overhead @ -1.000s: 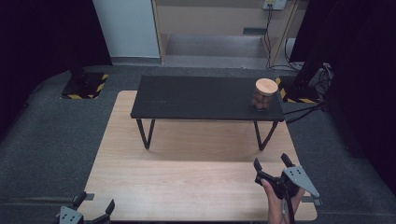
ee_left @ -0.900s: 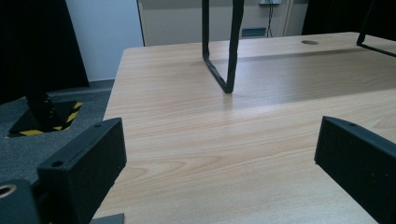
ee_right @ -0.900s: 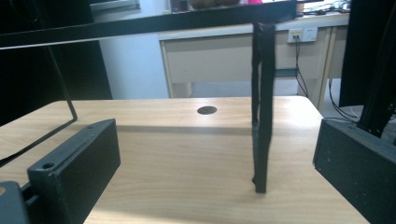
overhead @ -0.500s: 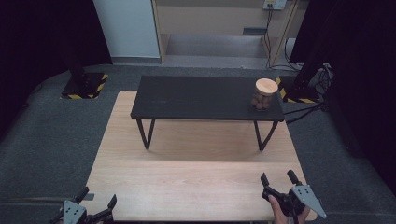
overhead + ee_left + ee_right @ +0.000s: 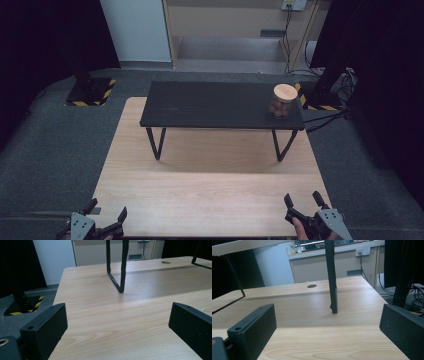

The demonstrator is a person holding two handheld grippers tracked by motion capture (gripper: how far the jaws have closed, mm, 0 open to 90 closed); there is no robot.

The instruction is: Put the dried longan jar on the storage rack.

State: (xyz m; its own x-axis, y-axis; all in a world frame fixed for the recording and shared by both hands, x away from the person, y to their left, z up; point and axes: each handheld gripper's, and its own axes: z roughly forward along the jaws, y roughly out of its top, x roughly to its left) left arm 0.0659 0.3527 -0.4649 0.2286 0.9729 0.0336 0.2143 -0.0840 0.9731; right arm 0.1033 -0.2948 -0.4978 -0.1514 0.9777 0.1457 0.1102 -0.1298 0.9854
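A glass jar (image 5: 282, 101) with a wooden lid and brown round things inside stands at the right end of a low black bench (image 5: 215, 106), which sits on a light wooden table (image 5: 210, 175). My left gripper (image 5: 106, 218) hovers at the table's near left corner, open and empty. At the near right corner my right gripper (image 5: 303, 201) is held in a hand, open and empty. The left gripper view looks along its jaws (image 5: 117, 322) at a black bench leg (image 5: 121, 267). The right gripper view (image 5: 327, 325) faces another bench leg (image 5: 332, 277).
Dark grey carpet surrounds the table. A black stand base with yellow-black tape (image 5: 90, 90) sits at the back left, and a second base with cables (image 5: 325, 97) at the back right. A round hole (image 5: 312, 286) is cut in the tabletop.
My right gripper has drawn back toward the near edge of the table. The left gripper has shifted slightly right along the near edge. The jar has not moved.
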